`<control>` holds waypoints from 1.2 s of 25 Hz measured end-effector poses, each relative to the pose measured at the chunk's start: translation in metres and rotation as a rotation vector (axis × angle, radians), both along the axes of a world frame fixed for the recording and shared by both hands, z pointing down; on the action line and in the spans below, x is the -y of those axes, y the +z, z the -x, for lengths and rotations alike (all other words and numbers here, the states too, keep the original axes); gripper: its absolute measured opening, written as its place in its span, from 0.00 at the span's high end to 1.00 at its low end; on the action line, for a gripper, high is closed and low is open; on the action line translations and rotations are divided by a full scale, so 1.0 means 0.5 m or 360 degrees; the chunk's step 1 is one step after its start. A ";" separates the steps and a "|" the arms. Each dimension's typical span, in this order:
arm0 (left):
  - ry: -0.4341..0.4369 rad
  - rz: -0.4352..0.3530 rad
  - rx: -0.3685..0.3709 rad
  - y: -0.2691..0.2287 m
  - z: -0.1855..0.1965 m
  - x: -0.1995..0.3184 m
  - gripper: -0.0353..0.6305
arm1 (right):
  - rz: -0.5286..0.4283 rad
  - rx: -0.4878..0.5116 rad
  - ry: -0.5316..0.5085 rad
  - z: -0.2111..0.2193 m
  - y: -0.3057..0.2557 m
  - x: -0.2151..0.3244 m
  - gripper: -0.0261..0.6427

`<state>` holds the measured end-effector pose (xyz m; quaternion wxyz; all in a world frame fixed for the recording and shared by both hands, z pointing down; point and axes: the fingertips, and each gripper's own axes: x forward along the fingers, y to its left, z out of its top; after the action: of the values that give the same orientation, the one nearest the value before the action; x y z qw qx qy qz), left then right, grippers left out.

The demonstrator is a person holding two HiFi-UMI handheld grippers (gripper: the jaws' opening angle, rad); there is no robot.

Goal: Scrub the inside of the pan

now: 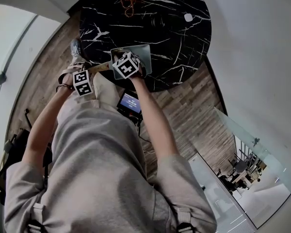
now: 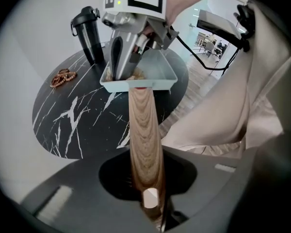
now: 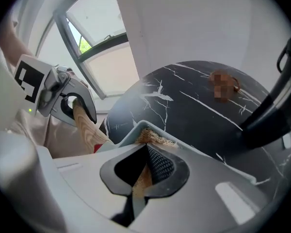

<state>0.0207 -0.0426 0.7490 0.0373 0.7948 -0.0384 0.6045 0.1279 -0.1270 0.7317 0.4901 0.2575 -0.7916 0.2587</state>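
Left gripper (image 2: 151, 200) clamping pan handle (image 2: 144, 130), right gripper (image 3: 143, 168) pinching scrubber (image 3: 155, 139)

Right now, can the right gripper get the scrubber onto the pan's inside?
Likely yes: the right gripper, shut on the scrubber, reaches down inside the open pan with nothing over it. The left gripper clamps the handle.

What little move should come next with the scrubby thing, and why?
Probably rub the scrubber back and forth across the bottom of the pan. The right hand-held gripper is shut on the tan scrubber, which sits inside the pan, and the left hand-held gripper clamps the wooden handle, so the pan looks steady.
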 end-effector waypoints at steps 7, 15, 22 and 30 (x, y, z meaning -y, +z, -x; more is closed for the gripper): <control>-0.0052 0.0067 0.0007 0.001 -0.003 -0.014 0.86 | 0.0113 0.0319 0.0267 -0.023 -0.026 -0.009 0.94; -0.0067 0.0069 -0.0012 0.000 -0.004 -0.005 0.86 | -0.0196 -0.0203 0.0143 -0.205 -0.060 0.018 0.94; -0.0173 0.0112 -0.0062 0.002 -0.007 -0.006 0.86 | -0.0146 -0.0408 0.0106 -0.268 0.002 -0.029 0.94; -0.0167 0.0089 -0.0052 0.005 -0.007 -0.004 0.87 | -0.0049 -0.0290 0.0059 -0.202 0.007 -0.039 0.94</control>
<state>0.0241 -0.0407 0.7516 0.0917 0.8002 -0.0627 0.5894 0.2290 -0.1074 0.7353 0.5513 0.3019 -0.7427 0.2310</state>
